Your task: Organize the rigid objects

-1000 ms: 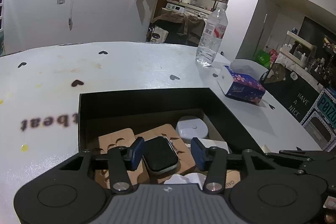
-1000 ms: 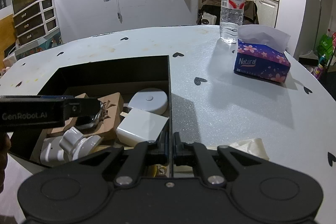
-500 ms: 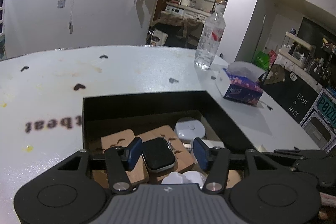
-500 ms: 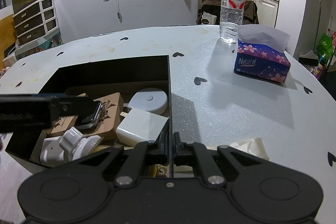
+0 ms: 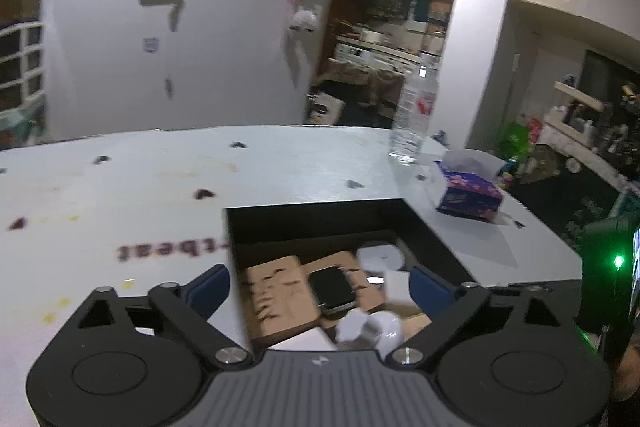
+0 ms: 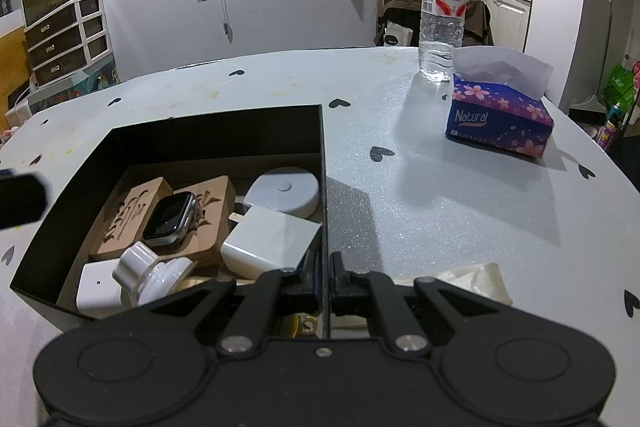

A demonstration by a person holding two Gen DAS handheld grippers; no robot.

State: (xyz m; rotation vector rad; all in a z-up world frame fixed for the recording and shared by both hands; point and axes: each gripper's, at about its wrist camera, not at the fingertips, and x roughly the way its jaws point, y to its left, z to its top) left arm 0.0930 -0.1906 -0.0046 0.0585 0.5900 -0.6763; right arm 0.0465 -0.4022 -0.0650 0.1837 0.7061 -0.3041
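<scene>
The left gripper had just sprung wide and backed off, leaving the dark-faced smartwatch on the carved wooden blocks at nine o'clock inside the black cardboard box. The right gripper pinched the box's wall, steadying it.

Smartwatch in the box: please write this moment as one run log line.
smartwatch: on wooden blocks in black box | left gripper: open, just opened, empty | right gripper: shut on box wall

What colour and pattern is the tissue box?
Tissue box: dark blue-purple with pink blossoms; clearest in the right wrist view.
</scene>
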